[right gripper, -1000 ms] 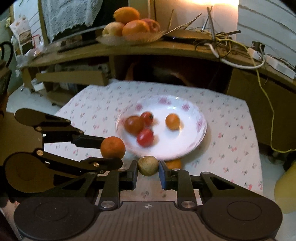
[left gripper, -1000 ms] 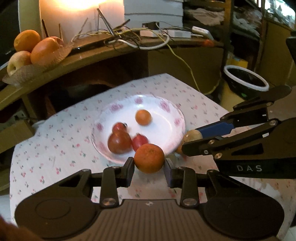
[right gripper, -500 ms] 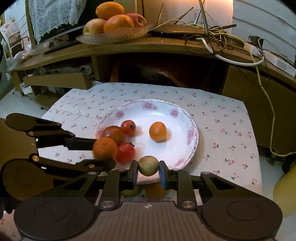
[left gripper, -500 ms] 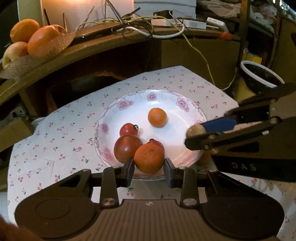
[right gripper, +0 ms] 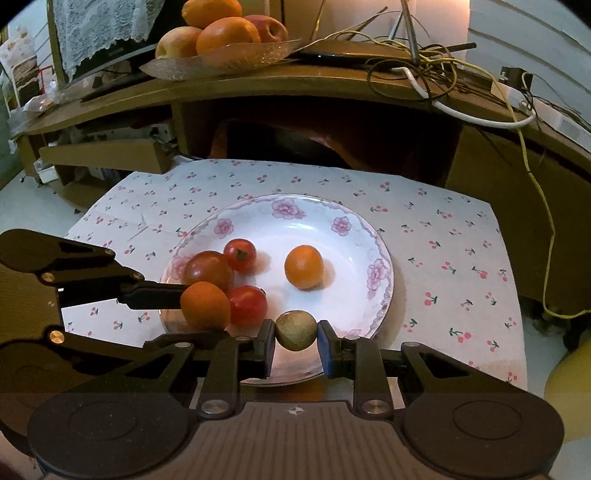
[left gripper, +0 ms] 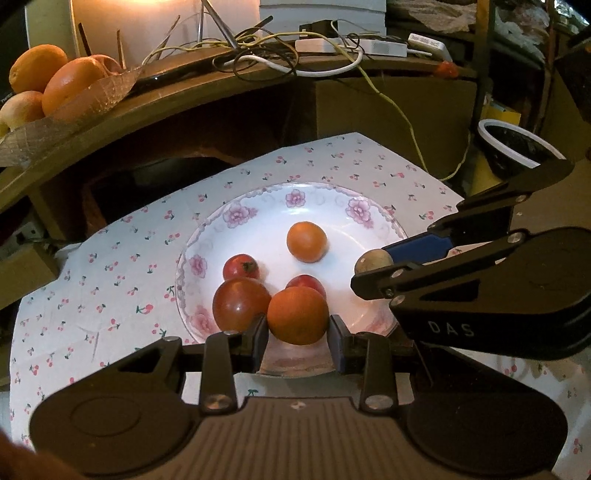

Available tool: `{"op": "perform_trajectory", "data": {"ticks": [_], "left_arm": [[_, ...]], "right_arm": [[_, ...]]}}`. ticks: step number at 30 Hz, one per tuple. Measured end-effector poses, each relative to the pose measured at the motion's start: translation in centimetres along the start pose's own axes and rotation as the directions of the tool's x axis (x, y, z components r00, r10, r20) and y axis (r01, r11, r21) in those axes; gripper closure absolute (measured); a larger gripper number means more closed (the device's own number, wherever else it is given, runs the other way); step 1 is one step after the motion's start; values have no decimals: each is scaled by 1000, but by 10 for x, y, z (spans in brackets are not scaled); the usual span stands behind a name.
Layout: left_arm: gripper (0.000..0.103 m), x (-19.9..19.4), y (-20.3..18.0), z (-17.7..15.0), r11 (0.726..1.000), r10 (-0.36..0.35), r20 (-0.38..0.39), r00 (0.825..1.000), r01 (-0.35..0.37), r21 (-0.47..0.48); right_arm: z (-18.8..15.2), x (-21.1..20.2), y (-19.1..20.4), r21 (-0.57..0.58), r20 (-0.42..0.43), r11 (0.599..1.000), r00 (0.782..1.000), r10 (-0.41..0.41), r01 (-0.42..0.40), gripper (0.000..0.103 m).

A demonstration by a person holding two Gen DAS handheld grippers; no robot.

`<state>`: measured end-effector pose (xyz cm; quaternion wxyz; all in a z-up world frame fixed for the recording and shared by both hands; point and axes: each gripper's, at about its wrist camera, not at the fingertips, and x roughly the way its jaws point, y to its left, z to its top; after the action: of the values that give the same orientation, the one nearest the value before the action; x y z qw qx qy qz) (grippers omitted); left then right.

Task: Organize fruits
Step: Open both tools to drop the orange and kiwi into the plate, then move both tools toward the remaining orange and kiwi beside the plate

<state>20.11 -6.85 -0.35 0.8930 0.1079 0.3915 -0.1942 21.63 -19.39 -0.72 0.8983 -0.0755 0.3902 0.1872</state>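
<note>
My left gripper is shut on an orange and holds it over the near rim of the white flowered plate. My right gripper is shut on a small brownish-green round fruit over the plate's near edge. On the plate lie a small orange, a dark red tomato and two small red tomatoes. The left gripper with its orange shows at the left of the right wrist view; the right gripper with its fruit shows at the right of the left wrist view.
The plate sits on a cherry-print cloth over a low table. Behind stands a wooden shelf with a glass dish of oranges and apples and tangled cables. A dark white-rimmed bowl sits off the table's right.
Both grippers have moved forward over the plate's near rim, each still holding its fruit. The fruits on the plate have not moved.
</note>
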Motion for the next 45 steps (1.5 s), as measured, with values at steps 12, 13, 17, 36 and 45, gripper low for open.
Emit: {"op": "perform_trajectory", "data": {"ticks": [12,13,17,36,45], "left_arm": [[63,0,0,2,1000,23,13,1000,-24,13],[63,0,0,2,1000,26,14,1000,-26,14],[63,-1,2,2,1000,21,17,1000,-21,2],[62,-41,-19,-19,989,-127,3,992,126,76],[62,-29,-19,-30,989,-139,-44,989,141,49]], "right_arm": [[3,-7,-8,38,39,999,999,-8,7,70],[3,-7,-9,43,41,999,999,-9,7,70],[2,-10,-13,53,46,999,999,-13,10,69],[-37,-39,-20,-10,-20,999,999,38,-38,61],[-42,-15,-12,-35,-61,998,996,59,-61,61]]}}
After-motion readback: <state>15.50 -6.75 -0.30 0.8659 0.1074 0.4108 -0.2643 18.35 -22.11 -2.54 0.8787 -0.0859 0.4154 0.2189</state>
